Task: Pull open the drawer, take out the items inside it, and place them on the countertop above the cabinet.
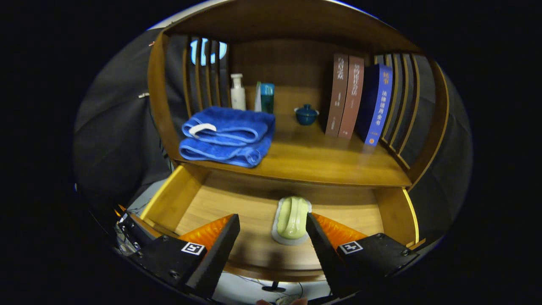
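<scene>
Gripper view looked down into a wooden cabinet whose drawer [178, 203] stood pulled open beneath the countertop [322, 163].

Starting at the left, around ten o'clock from the fingers, a folded blue towel [226, 135] lay on the countertop with a small white loop showing on its top fold. Behind it, at about eleven o'clock, a white pump bottle [237, 92] stood upright against the slatted side, and just beside that stood a teal box [266, 97].

Near twelve o'clock, further back, sat a small dark blue lidded cup [306, 115]. At one o'clock three books [360, 103] stood upright, two brown and one blue, touching one another and resting against the right-hand slats.

Down in the drawer, a pale green bar of soap on a light dish [292, 220] lay on the wooden floor of the drawer, at twelve o'clock from the gripper [273, 224] and between its fingertips, nearer the right one. The fingers were spread well apart and pressed on nothing; I could not tell whether the right finger brushed the dish's edge.
</scene>
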A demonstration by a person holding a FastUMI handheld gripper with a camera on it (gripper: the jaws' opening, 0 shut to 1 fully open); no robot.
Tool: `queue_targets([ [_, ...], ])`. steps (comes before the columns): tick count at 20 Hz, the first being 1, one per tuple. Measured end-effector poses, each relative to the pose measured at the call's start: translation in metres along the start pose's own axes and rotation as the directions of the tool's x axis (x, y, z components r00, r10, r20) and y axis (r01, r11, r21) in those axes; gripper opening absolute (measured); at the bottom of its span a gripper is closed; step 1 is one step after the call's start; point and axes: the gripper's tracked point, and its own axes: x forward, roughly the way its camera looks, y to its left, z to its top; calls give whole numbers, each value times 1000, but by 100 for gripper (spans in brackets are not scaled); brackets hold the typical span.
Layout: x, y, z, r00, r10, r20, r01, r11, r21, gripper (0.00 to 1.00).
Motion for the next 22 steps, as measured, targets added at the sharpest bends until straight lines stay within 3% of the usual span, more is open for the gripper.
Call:
queue_targets([
  [7,62,-22,-21,972,-67,-223,75,997,25,99],
  [9,76,-28,-27,959,-90,-267,104,994,39,95],
  [14,93,-34,-52,927,-102,-361,134,989,64,52],
  [17,96,-35,-49,930,-100,-353,136,987,80,17],
  [22,81,-37,-54,929,-82,-360,137,982,130,17],
])
